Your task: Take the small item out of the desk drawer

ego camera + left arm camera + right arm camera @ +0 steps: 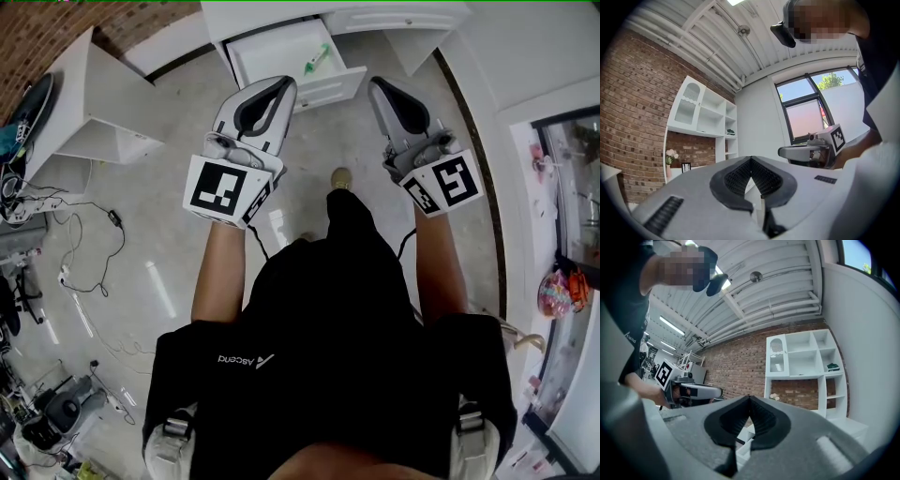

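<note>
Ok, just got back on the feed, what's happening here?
A person stands at the open desk drawer, holding a gripper in each hand. The left gripper and right gripper both have jaws shut and empty, held near the drawer front. The small green item lies inside the drawer, not yet picked up.

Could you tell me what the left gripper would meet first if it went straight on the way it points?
Probably the open drawer: from the head view, the left gripper points at it. Its own view looks level toward the shelves, so it may pass above; depth is unclear.
</note>
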`<state>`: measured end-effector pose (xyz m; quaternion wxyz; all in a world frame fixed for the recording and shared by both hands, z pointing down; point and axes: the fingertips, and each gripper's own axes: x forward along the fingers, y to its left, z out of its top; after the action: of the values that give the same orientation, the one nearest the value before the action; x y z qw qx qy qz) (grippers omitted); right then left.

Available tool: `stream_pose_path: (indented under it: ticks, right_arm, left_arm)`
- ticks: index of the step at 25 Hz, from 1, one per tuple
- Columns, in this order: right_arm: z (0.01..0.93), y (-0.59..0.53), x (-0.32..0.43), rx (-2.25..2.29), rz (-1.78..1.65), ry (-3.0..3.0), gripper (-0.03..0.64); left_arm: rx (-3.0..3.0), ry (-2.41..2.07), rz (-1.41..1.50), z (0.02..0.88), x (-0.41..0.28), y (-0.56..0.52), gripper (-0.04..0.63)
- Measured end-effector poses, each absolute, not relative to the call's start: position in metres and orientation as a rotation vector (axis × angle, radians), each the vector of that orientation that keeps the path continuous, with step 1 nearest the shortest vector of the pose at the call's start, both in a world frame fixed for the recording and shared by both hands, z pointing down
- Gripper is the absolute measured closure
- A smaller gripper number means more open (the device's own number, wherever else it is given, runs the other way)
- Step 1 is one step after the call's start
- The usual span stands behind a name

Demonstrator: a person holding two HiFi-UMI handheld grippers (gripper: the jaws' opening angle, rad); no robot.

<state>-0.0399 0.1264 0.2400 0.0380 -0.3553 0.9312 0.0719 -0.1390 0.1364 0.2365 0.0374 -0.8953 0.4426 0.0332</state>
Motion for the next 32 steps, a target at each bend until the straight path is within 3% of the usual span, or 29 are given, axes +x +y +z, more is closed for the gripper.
stream_pose_path:
  ticks: [13, 32]
  right_arm:
    - [0.257, -0.02, -0.02, -1.034, 0.229, 2.903, 0.615]
    - [0.306, -0.194, 0.022, -0.864, 0.122, 3.007, 0.615]
  left_arm:
    - [-2.743, 1.4, -0.024, 0.273, -0.119, -0.007, 0.597]
    - [-2.806, 1.57, -0.502, 0.398, -0.08, -0.18, 0.597]
